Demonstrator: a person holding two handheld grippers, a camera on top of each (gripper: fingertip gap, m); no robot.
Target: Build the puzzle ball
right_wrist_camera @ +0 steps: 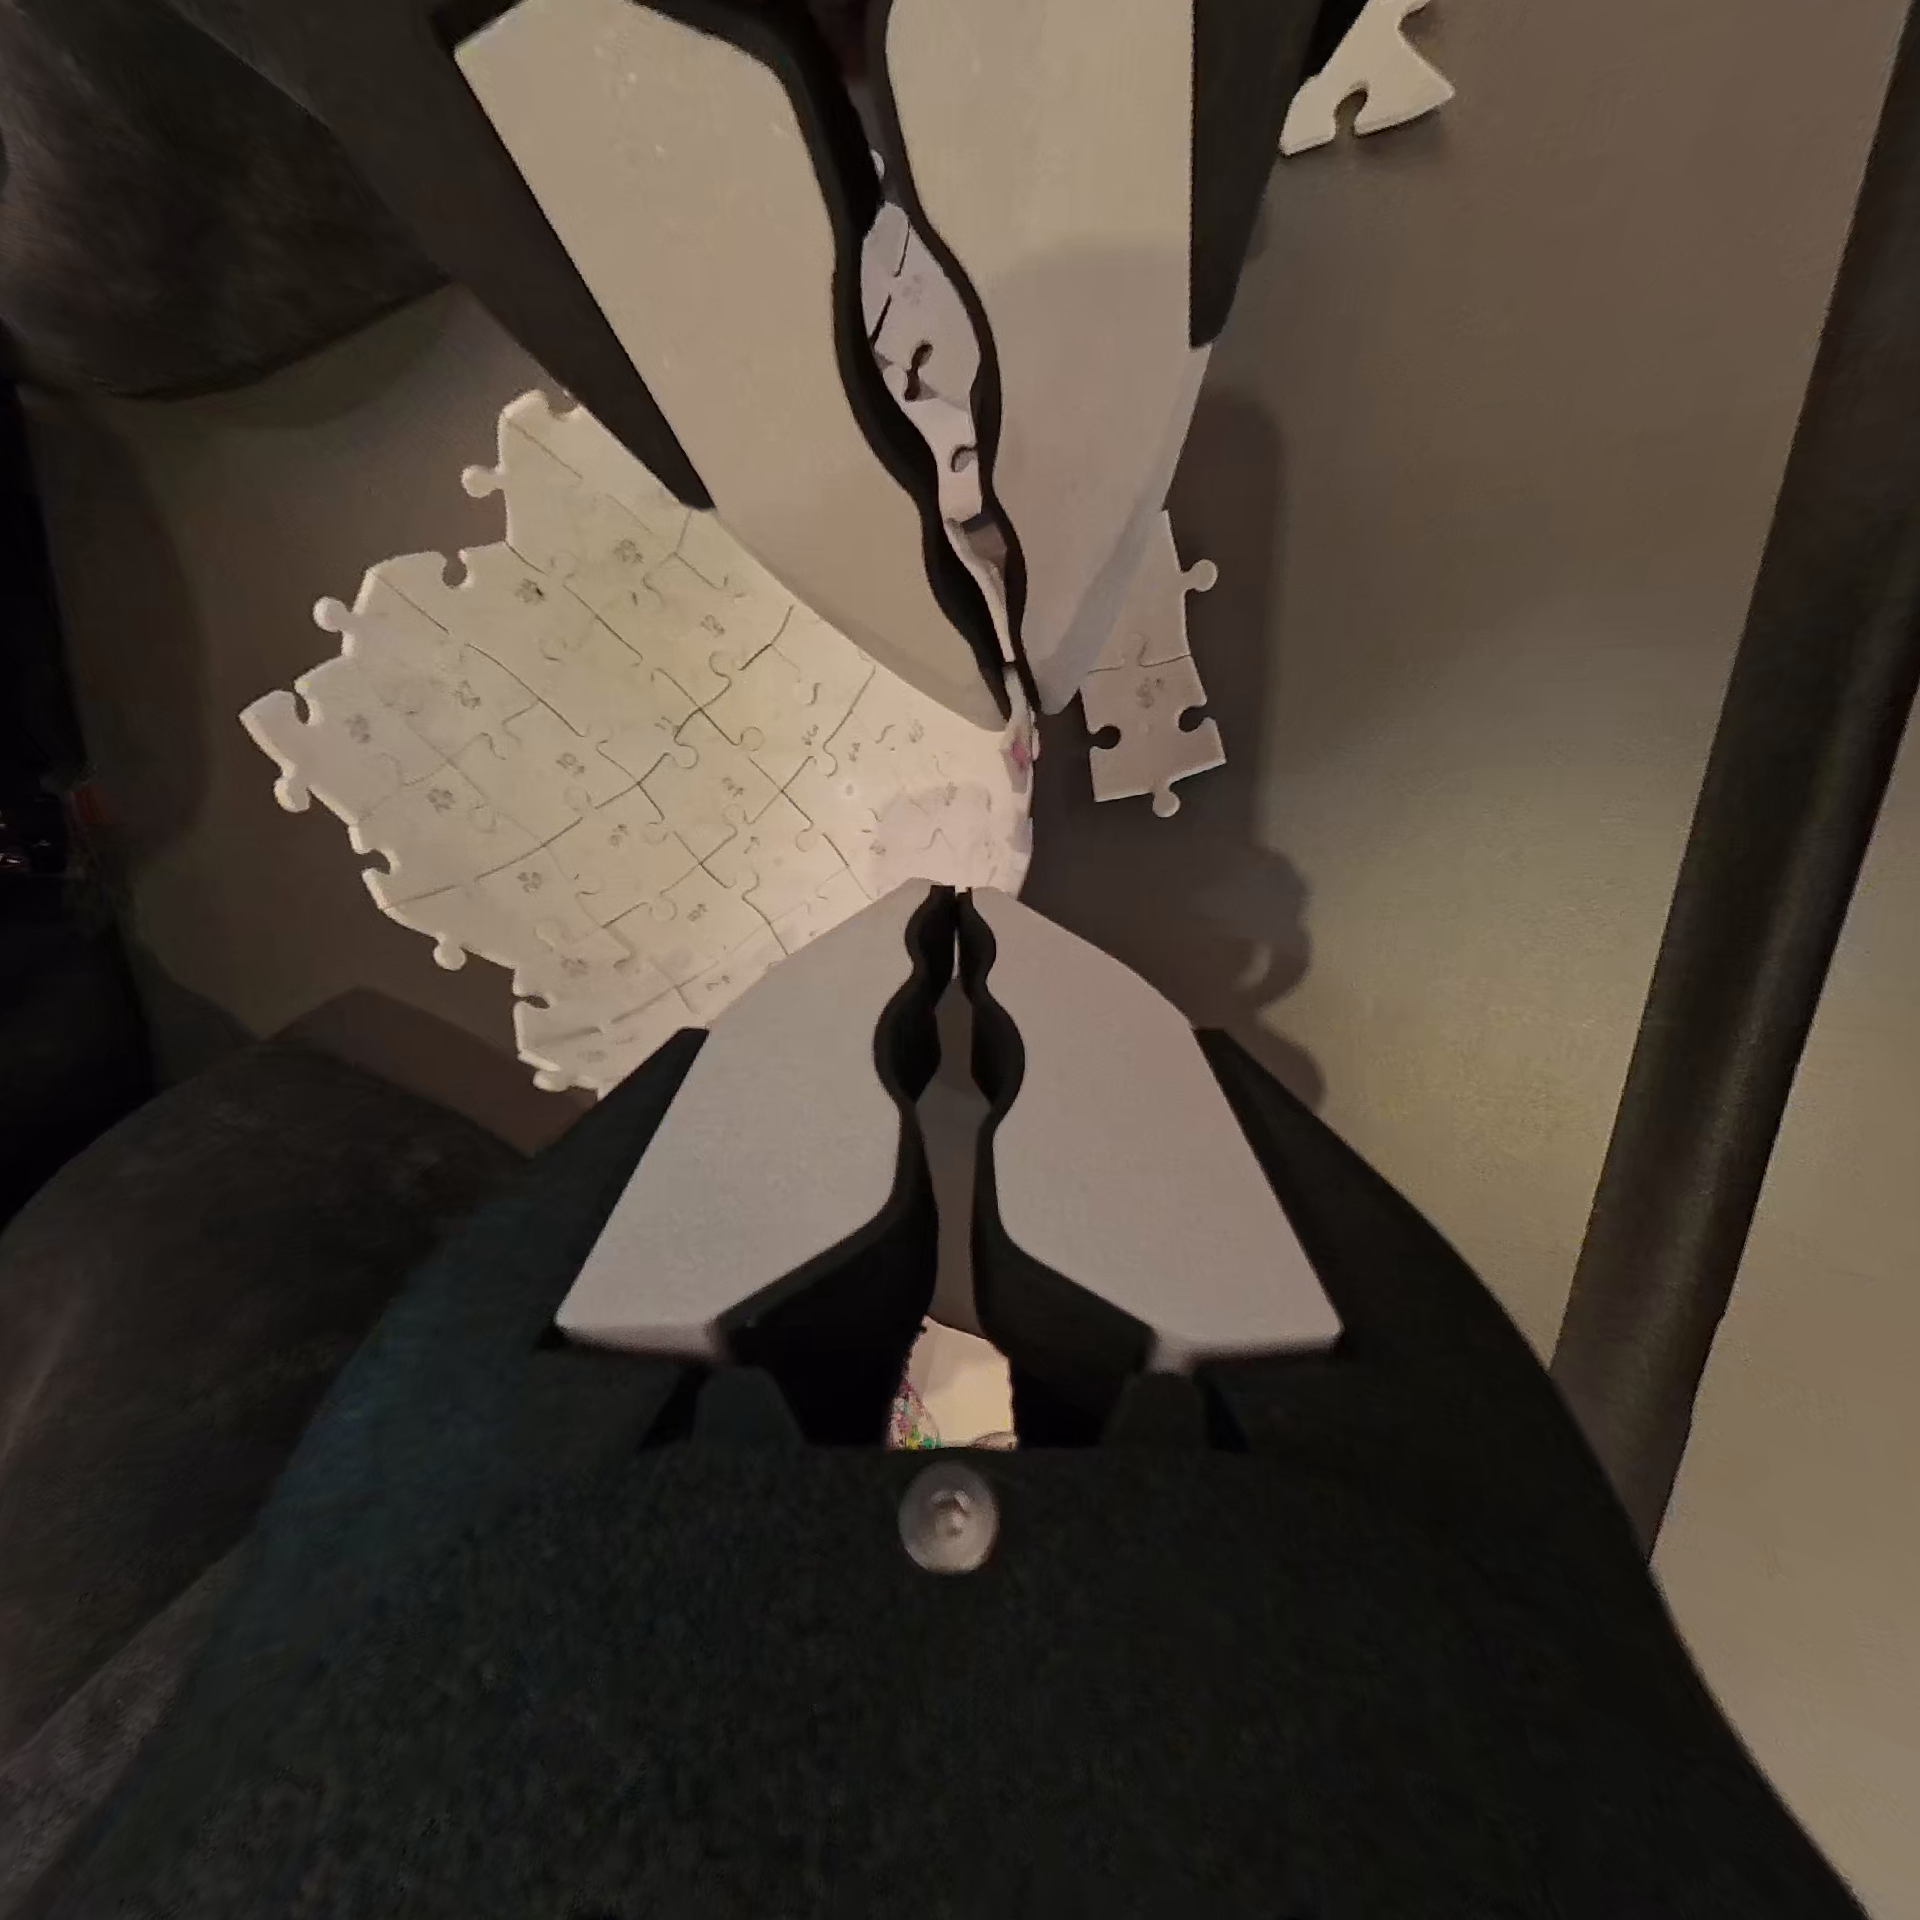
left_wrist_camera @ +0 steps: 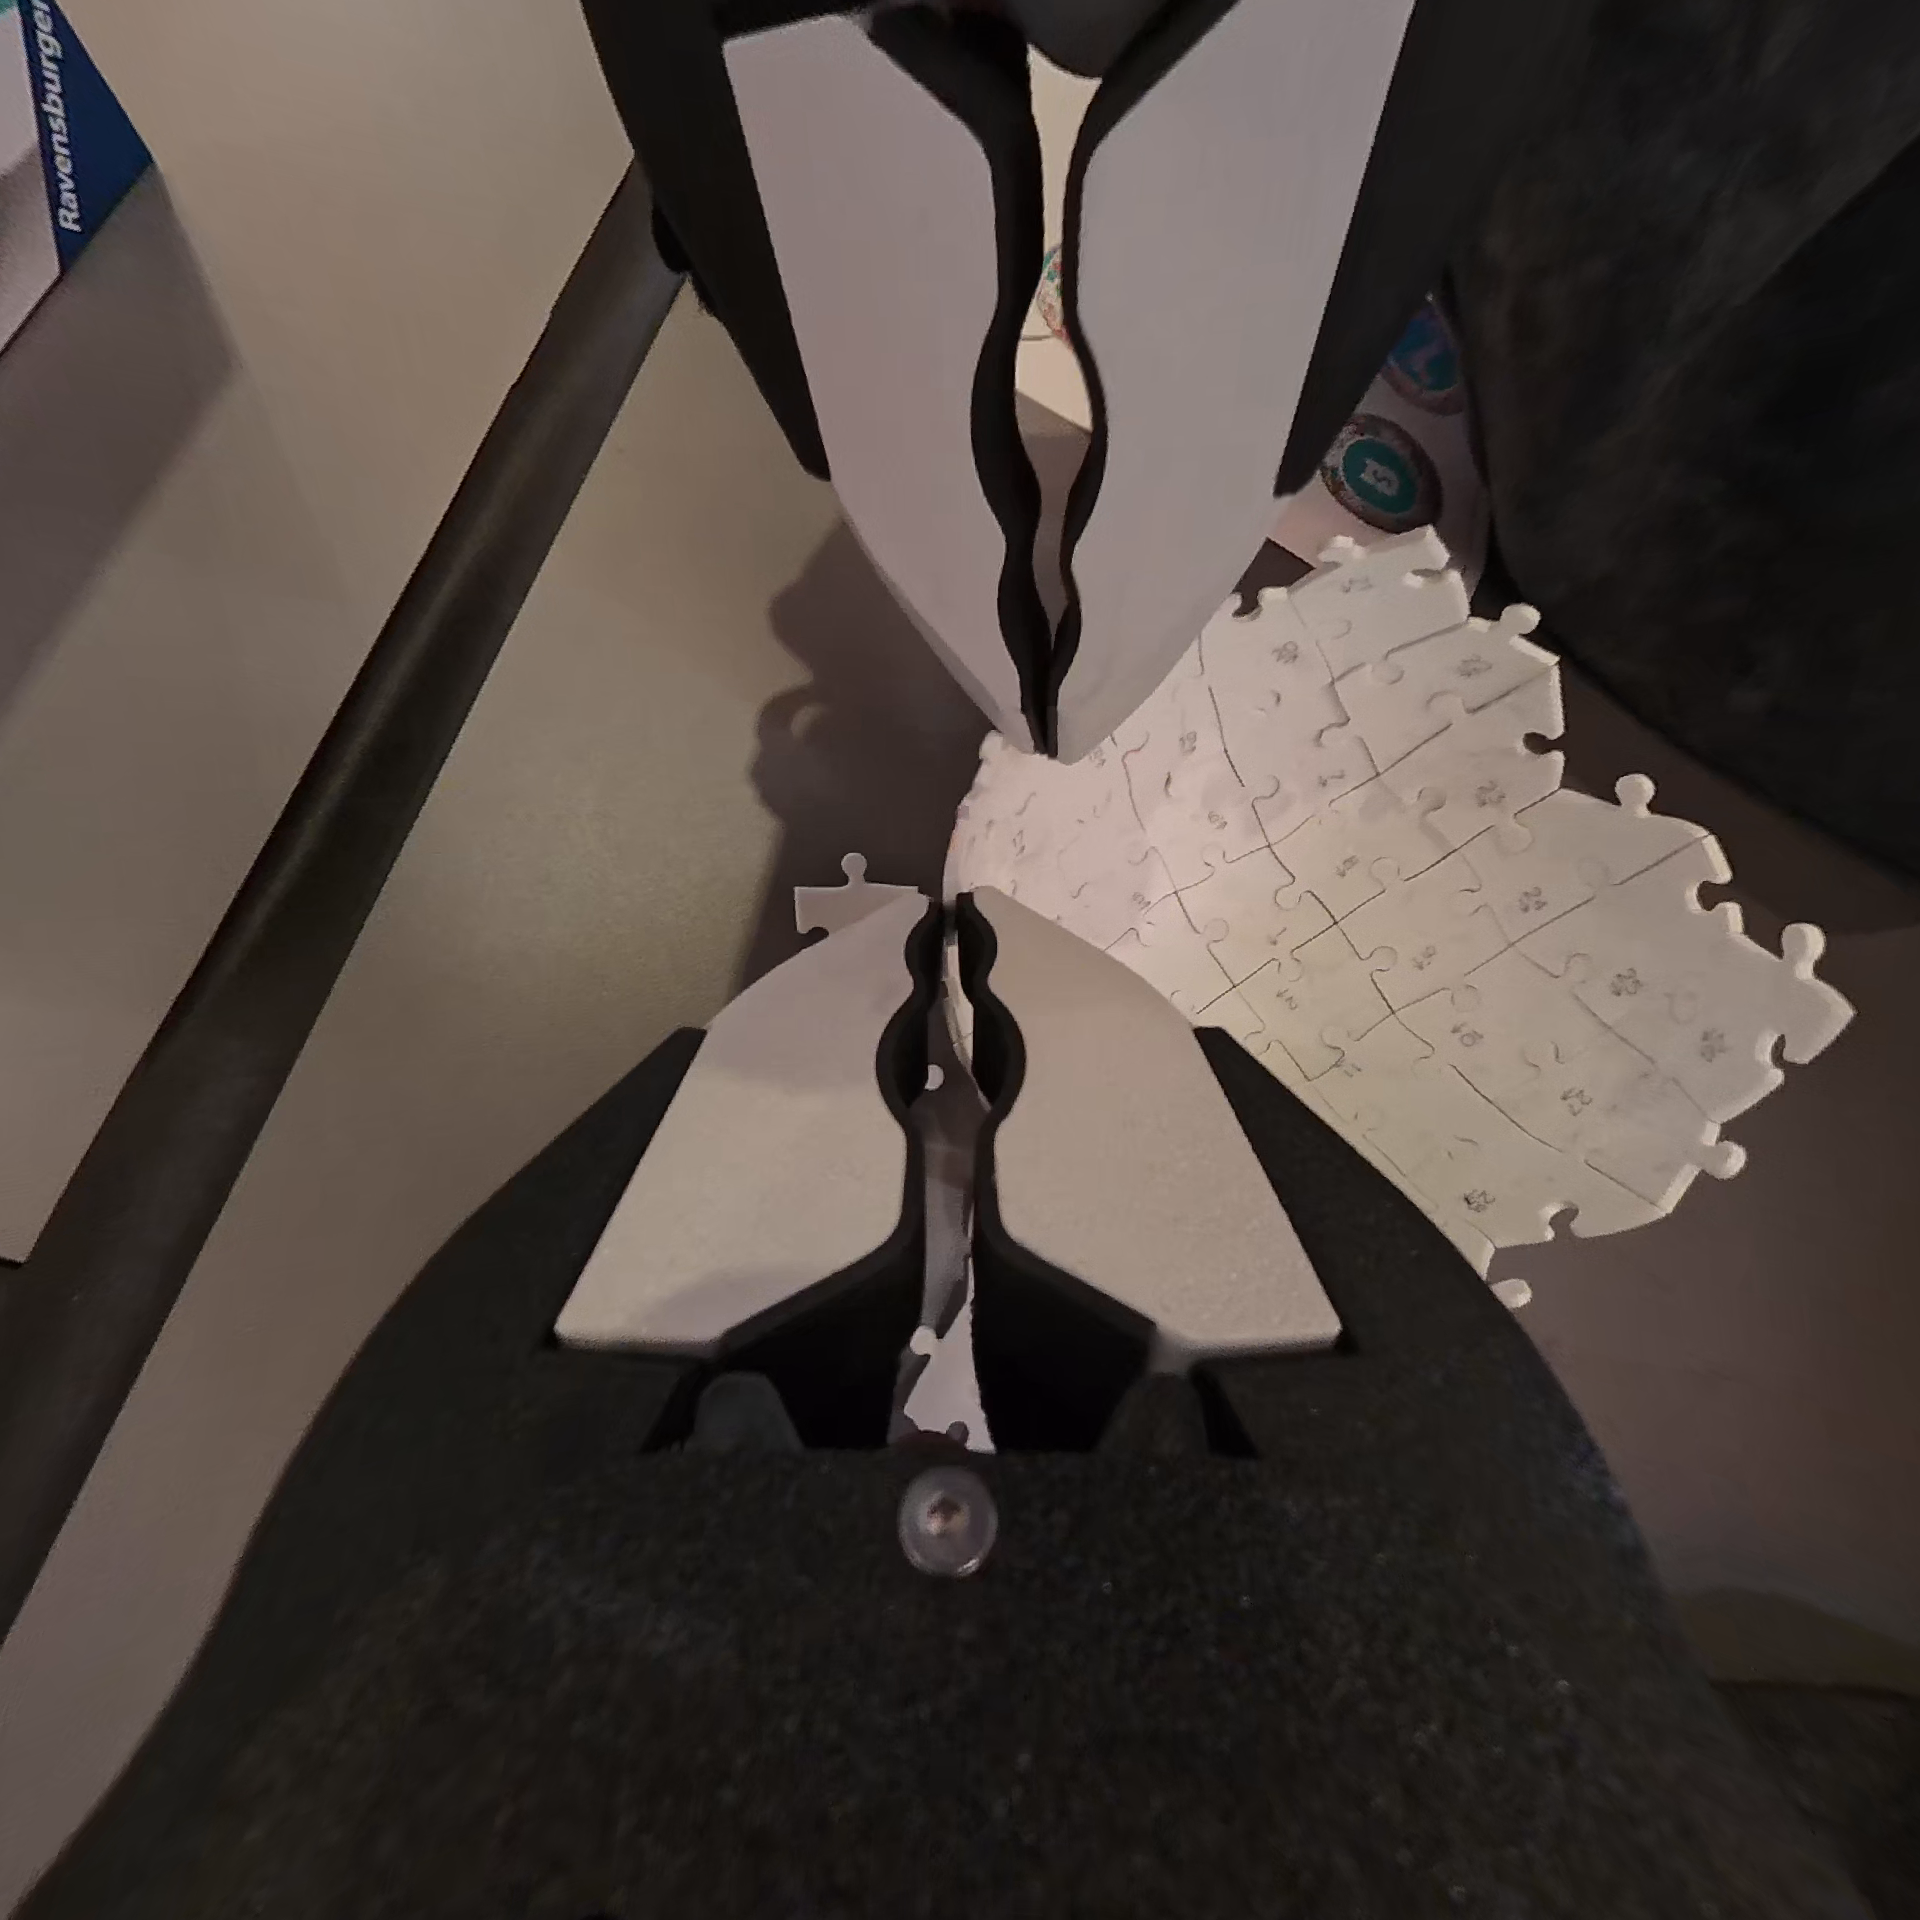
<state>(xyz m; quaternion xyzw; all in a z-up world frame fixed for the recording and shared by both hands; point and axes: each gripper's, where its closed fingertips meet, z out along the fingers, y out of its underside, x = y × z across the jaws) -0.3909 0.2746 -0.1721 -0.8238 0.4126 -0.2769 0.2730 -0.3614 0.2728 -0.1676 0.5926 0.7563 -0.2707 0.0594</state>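
- Left gripper [left_wrist_camera: 948, 906] clamped on curved puzzle-ball section [left_wrist_camera: 1455, 935], a piece [left_wrist_camera: 847, 902] poking out left.
- Right gripper [right_wrist_camera: 956, 902] pinches same section's edge opposite.
- Puzzle box [left_wrist_camera: 62, 177] far left; contents unseen.

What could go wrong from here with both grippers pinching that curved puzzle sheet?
1. The joined puzzle sheet is pinched only at one edge by the left gripper and right gripper; its free end could sag and seams pop apart.
2. The small piece at the left fingers could slip out.
3. Loose pieces below could get knocked.
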